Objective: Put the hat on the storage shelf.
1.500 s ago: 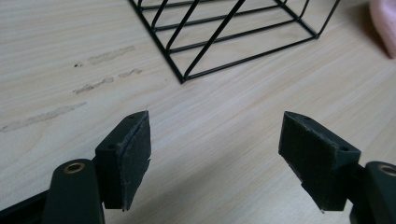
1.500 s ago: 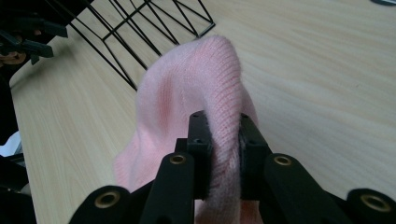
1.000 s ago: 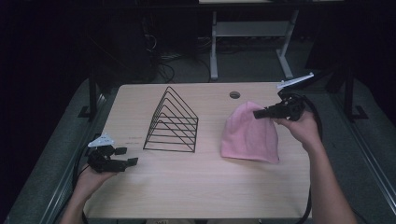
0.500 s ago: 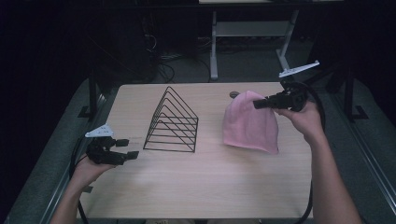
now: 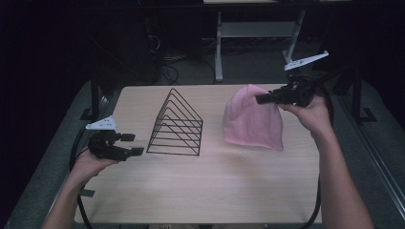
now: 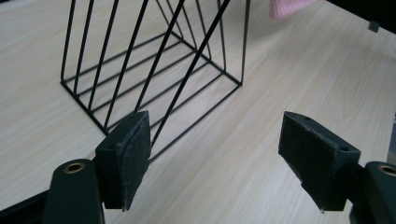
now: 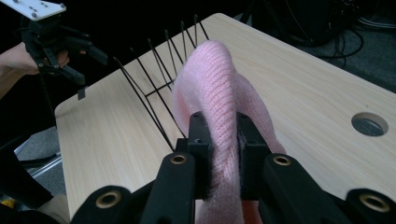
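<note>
**Pink hat pinched and lifted, rack waiting**

Right gripper is clamped on a fold near the crown of the pink knitted wool hat, so it hangs with its brim end on the light wooden table, right of the black triangular wire rack. Probably bound for the rack, though that's a guess. Left gripper hovers left of the rack, jaws wide apart, holding nothing, likely ready to steady it.
</note>
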{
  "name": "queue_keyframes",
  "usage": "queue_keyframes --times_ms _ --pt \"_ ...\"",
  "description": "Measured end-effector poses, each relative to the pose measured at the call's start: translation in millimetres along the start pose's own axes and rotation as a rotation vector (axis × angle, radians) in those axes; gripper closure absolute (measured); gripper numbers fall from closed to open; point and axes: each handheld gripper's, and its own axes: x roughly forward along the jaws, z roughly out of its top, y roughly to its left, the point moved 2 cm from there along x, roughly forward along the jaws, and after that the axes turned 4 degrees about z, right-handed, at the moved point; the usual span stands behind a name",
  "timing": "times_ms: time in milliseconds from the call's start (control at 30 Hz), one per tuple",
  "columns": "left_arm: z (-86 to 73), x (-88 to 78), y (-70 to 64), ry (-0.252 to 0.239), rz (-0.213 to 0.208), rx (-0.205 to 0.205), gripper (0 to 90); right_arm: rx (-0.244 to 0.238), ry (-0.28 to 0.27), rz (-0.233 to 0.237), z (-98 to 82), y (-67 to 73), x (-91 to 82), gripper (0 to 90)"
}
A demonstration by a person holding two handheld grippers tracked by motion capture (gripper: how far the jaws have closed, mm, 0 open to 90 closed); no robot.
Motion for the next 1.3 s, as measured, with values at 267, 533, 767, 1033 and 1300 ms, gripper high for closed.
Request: queue_keyframes --times_ms 267,533,767,1033,1300 --pt "19.2 -3.7 -3.5 -0.007 -0.023 0.03 25.2 -0.049 0.006 0.029 18.8 19.8 2.6 79.3" --pt "37.9 -7.4 -8.5 -0.005 -0.027 0.072 25.2 -0.091 0.009 0.063 33.9 36.4 9.9 79.3" --pt "49.2 -9.2 -12.8 -0.01 -0.044 0.085 25.1 -0.128 0.023 0.093 48.7 52.6 20.0 79.3" --pt "59.4 -11.3 -16.4 -0.015 -0.053 0.1 25.1 -0.16 0.034 0.134 62.9 67.7 32.6 79.3" --pt "69.4 -10.6 -20.7 -0.007 -0.063 0.123 25.1 -0.194 0.046 0.167 73.9 78.3 49.9 79.2"
